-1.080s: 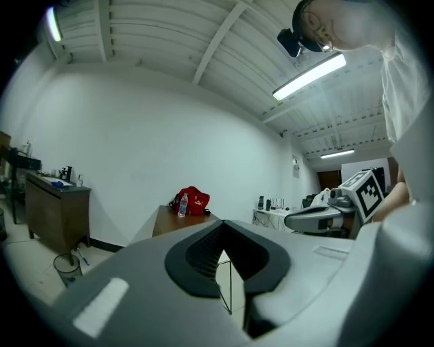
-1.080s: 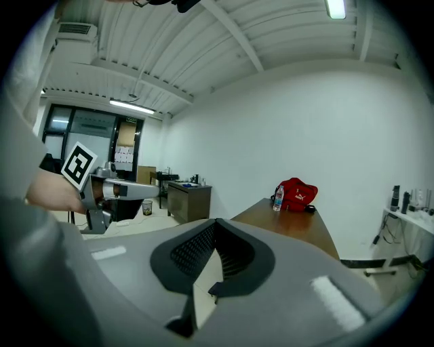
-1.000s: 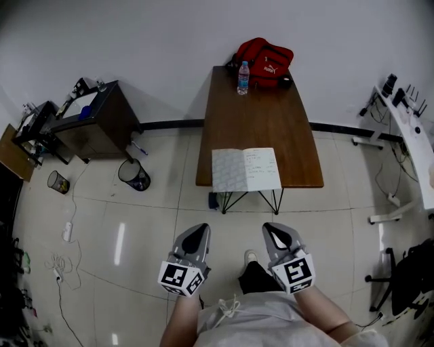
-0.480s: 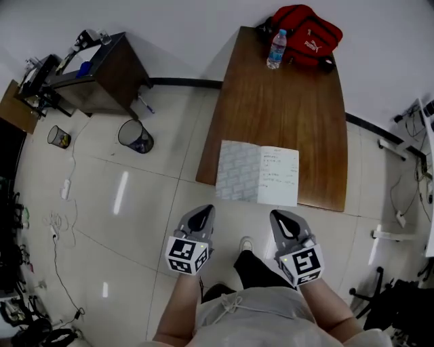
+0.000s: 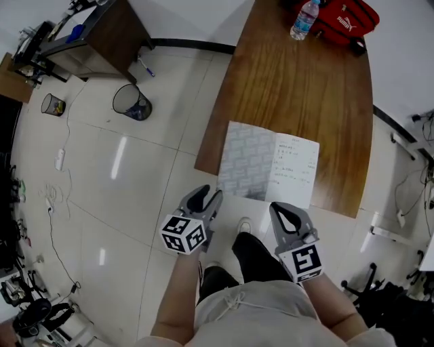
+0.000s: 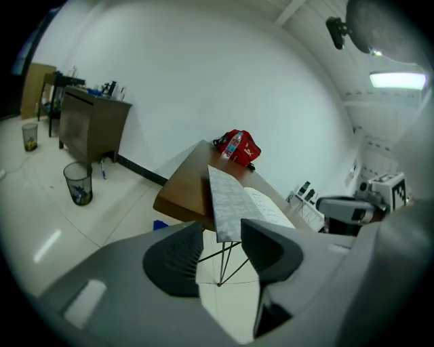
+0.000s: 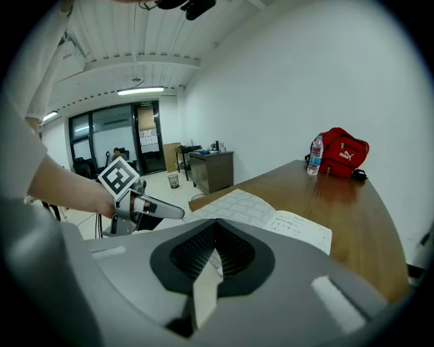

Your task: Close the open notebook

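Observation:
The open notebook [image 5: 269,165] lies flat at the near edge of the brown table [image 5: 298,88]; its left page is grey-patterned and its right page is white with handwriting. My left gripper [image 5: 205,198] hangs over the floor just short of the notebook's near left corner, its jaws opening with nothing between them. In the left gripper view the notebook [image 6: 234,198] shows beyond the spread left gripper [image 6: 220,252]. My right gripper [image 5: 281,212] sits just short of the right page, jaws together and empty. In the right gripper view that shut right gripper [image 7: 213,249] points at the notebook [image 7: 264,211].
At the table's far end stand a water bottle [image 5: 304,19] and a red bag [image 5: 347,20]. Left of the table, a mesh waste bin [image 5: 132,103] and a dark cabinet [image 5: 102,30] stand on the tiled floor. The person's legs and shoe [image 5: 243,226] are below the grippers.
Both grippers have moved forward and down towards the notebook's near edge. The left gripper's jaws have gone from shut to open. The notebook still lies open.

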{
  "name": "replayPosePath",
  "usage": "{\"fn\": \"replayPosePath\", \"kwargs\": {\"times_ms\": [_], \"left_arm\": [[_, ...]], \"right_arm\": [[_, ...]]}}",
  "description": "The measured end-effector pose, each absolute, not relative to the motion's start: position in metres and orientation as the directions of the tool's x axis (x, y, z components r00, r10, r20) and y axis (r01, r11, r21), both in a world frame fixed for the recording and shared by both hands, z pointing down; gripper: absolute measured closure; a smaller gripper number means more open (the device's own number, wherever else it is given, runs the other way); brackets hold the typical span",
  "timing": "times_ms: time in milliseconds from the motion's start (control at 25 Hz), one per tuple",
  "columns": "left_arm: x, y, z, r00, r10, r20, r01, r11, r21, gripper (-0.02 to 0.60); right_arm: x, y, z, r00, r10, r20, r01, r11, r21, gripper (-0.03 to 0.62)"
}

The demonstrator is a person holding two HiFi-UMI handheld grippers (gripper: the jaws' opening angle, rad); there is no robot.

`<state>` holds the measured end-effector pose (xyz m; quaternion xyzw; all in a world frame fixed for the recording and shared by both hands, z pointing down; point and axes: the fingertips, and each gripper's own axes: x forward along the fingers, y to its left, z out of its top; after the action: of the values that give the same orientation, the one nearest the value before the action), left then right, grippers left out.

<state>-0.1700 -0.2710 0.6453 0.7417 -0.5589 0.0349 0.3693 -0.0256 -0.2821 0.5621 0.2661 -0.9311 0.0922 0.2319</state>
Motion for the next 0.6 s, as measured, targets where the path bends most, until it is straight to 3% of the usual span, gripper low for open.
{"fn": "replayPosePath", "kwargs": {"times_ms": [240,600], "left_arm": [[-0.165,-0.289,0.661,0.423,-0.788,0.448,-0.808,-0.105,0.58,0.408],[-0.163,-0.283,0.662,0.438,-0.767,0.469,-0.806,-0.104,0.582,0.516]], "right_arm": [[-0.017,-0.282,0.578,-0.732,-0.446,0.514,-0.543,0.839,-0.045,0.588],[-0.007,-0.278,0.579,-0.709,-0.471,0.525,-0.578,0.815,-0.049,0.587]]}}
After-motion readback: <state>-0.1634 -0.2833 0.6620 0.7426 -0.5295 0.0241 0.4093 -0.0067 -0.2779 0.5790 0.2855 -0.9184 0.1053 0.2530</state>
